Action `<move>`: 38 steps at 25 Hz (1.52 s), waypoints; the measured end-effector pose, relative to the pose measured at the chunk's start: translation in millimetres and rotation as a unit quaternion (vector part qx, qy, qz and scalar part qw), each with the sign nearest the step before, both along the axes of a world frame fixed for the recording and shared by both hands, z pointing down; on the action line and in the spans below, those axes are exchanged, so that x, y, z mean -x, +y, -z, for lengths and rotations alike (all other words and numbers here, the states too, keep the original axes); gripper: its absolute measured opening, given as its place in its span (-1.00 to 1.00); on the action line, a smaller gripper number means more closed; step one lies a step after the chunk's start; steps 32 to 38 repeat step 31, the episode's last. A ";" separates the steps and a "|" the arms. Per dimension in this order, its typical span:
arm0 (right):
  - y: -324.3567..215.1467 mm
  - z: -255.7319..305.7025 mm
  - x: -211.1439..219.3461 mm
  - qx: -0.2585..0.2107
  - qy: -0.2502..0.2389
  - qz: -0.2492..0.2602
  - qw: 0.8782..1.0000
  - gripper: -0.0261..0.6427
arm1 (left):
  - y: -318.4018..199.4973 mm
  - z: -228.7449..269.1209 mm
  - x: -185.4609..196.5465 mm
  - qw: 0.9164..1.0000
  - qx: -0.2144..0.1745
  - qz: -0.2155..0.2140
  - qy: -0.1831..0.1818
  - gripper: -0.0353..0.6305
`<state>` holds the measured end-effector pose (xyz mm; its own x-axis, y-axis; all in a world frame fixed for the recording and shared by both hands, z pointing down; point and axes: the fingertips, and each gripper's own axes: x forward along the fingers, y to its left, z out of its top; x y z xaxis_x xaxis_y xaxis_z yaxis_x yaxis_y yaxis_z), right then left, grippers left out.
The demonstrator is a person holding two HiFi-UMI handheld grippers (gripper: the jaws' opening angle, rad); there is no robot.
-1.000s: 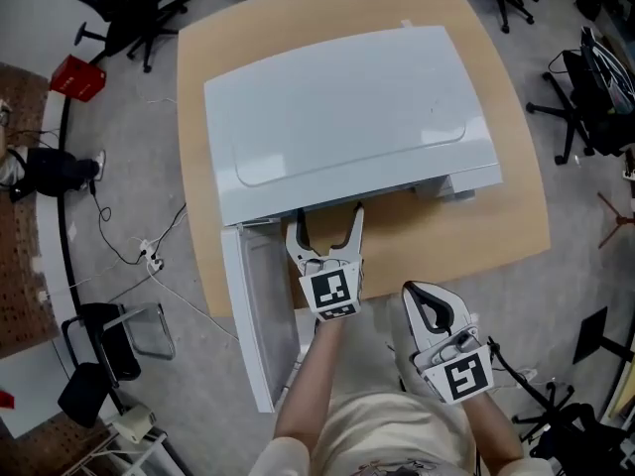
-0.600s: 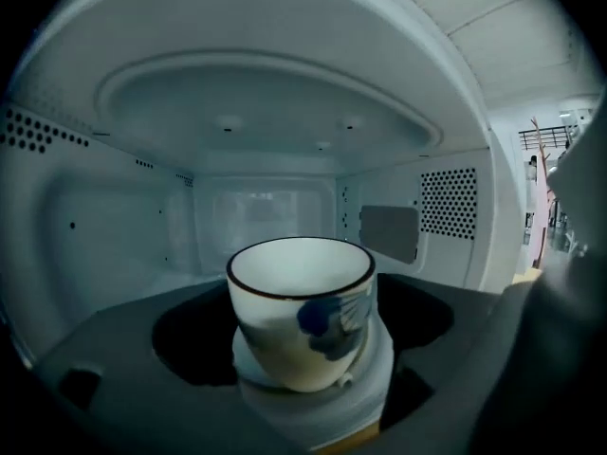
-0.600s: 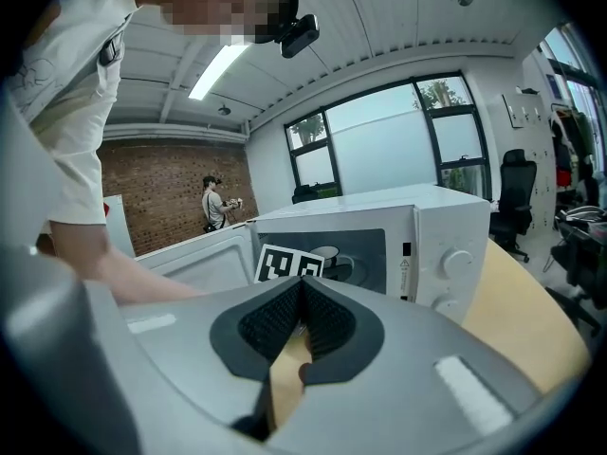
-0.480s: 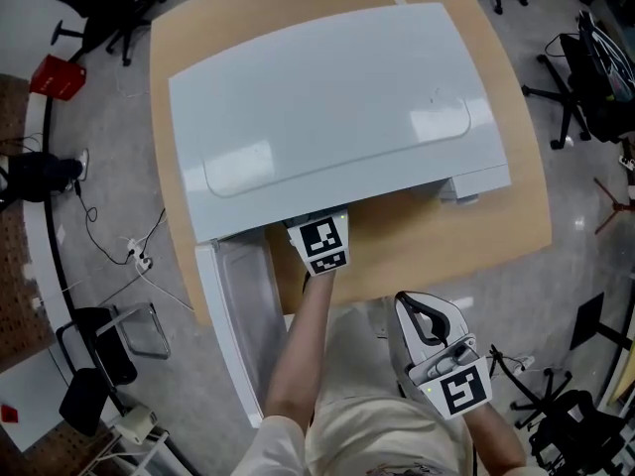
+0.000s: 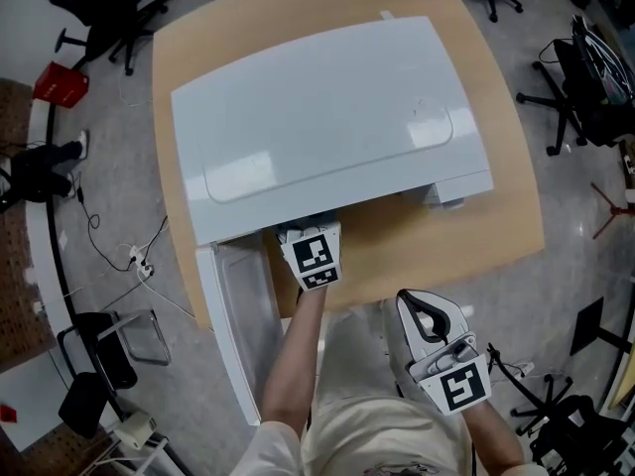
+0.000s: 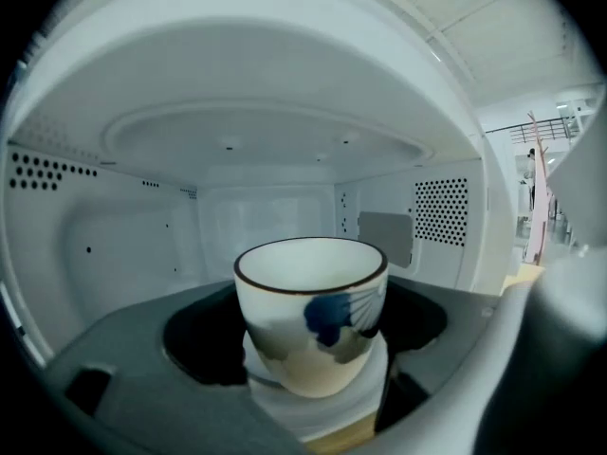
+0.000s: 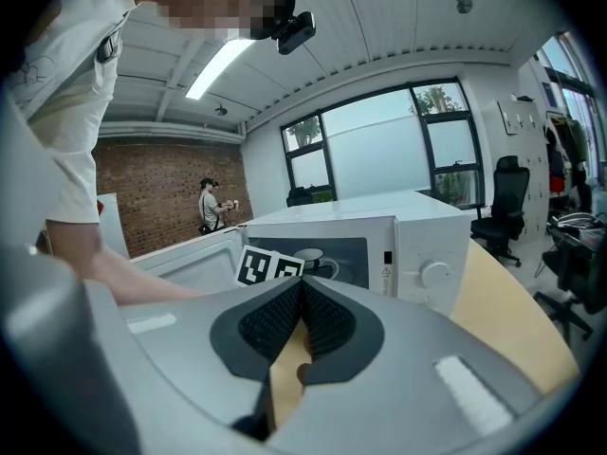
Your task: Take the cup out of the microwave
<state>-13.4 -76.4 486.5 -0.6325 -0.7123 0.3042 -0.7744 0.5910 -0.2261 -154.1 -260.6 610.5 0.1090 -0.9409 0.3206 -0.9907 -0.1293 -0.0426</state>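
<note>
The white cup with a dark rim and a blue mark stands on the white turntable inside the open microwave. My left gripper reaches into the cavity. Its jaws flank the cup, with the dark pads against the cup's sides. In the head view only the left gripper's marker cube shows at the microwave's mouth; the jaws and cup are hidden under the top. My right gripper hangs near the table's front edge, shut with nothing in it, and its pads meet.
The microwave door stands swung open to the left, past the edge of the wooden table. Office chairs and cables lie on the floor around. A person stands far off by a brick wall.
My left gripper has gone forward into the microwave; its jaws, seen outside the opening a second ago, are hidden inside now. The right gripper has stayed in place.
</note>
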 end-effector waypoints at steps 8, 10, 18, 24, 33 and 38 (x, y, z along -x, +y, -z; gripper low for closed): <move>6.3 15.7 -10.9 -0.018 0.009 0.013 1.000 -0.90 | 66.0 25.4 -25.6 0.999 0.012 -0.031 -0.013 0.29; 8.2 22.3 -12.2 -0.022 0.012 0.020 0.999 -0.90 | 85.9 34.2 -34.0 0.999 0.016 -0.040 -0.012 0.29; 7.5 60.0 -15.3 -0.059 -0.005 0.016 0.998 -0.90 | 148.4 89.7 -57.2 0.999 0.016 -0.049 0.006 0.29; 14.2 73.1 -19.8 -0.075 -0.009 0.012 0.997 -0.90 | 180.6 132.6 -59.6 0.999 0.010 -0.029 0.032 0.29; 20.0 74.8 -25.9 -0.075 -0.012 0.002 0.997 -0.90 | 209.7 165.1 -62.5 0.999 0.004 -0.036 0.033 0.29; 20.0 74.8 -25.9 -0.075 -0.012 0.002 0.997 -0.90 | 209.7 165.1 -62.5 0.999 0.004 -0.036 0.033 0.29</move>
